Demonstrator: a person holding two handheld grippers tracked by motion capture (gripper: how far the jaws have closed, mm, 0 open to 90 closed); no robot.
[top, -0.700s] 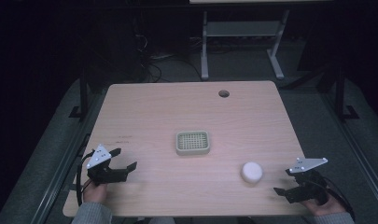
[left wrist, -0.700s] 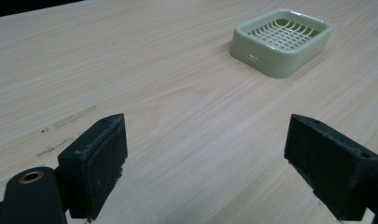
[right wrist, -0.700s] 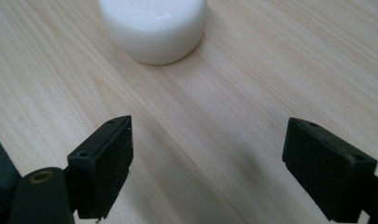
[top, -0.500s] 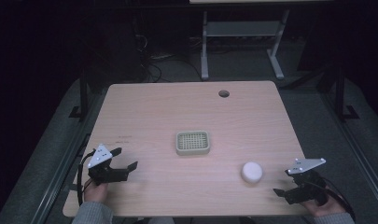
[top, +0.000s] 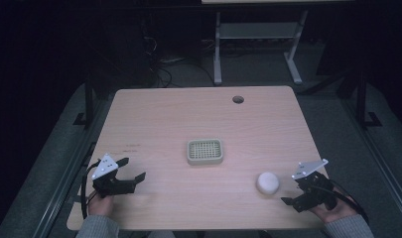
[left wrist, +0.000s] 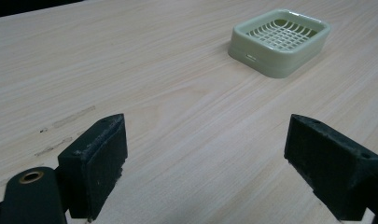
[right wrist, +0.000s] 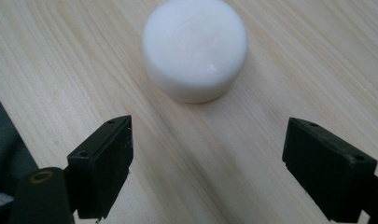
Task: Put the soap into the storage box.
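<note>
The white round soap bar lies flat on the wooden table, near the front right edge. The right gripper sits just beside the bar on its right, not touching it; its jaws are spread wide, with the bar ahead of the gap in the right gripper view. The pale green soap dish stands empty at table centre, well apart from the bar. The left gripper rests near the front left edge, jaws spread wide, aimed toward the dish.
</note>
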